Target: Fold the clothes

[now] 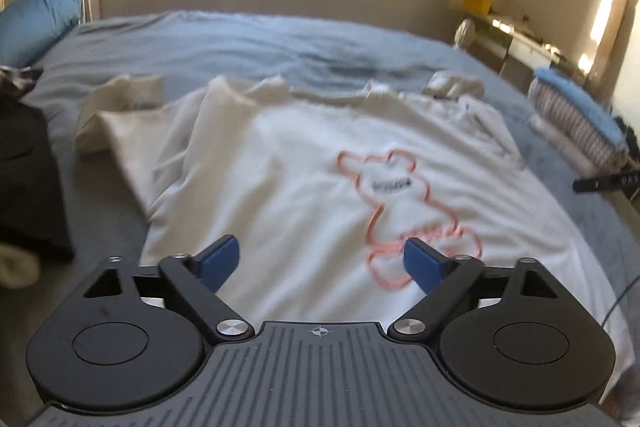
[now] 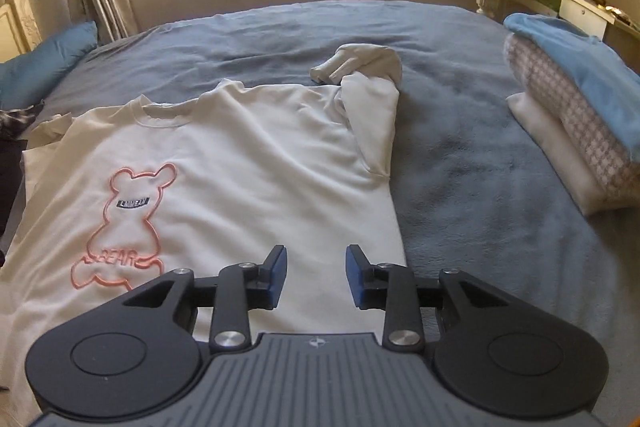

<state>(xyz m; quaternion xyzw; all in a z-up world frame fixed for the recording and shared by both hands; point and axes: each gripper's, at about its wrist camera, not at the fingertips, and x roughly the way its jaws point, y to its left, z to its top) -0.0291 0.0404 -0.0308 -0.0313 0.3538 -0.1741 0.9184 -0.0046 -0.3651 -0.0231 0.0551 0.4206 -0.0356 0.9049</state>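
Step in hand, as judged: the white sweatshirt (image 2: 248, 163) lies spread face-up on the bed (image 2: 480, 187), collar toward the far edge, hem toward the near edge; the bear print (image 2: 128, 223) faces upward; no fold of the body is yet made. The right sleeve (image 2: 372, 107) is bent back near the shoulder; the left sleeve (image 1: 116, 111) is bunched toward the bed's left edge.

Next move, as judged: straighten or fold in one sleeve, then take the hem at two points and carry it toward the collar; both grips require cloth pinched fully between the pads.

Left gripper (image 1: 320, 263): jaws spread wide; nothing between them; positioned above the hem region, contact not evident. Right gripper (image 2: 316, 275): jaws partly apart; nothing held; positioned over the cloth near its right edge. A stack of folded items (image 2: 572, 131) sits at the bed's right edge.
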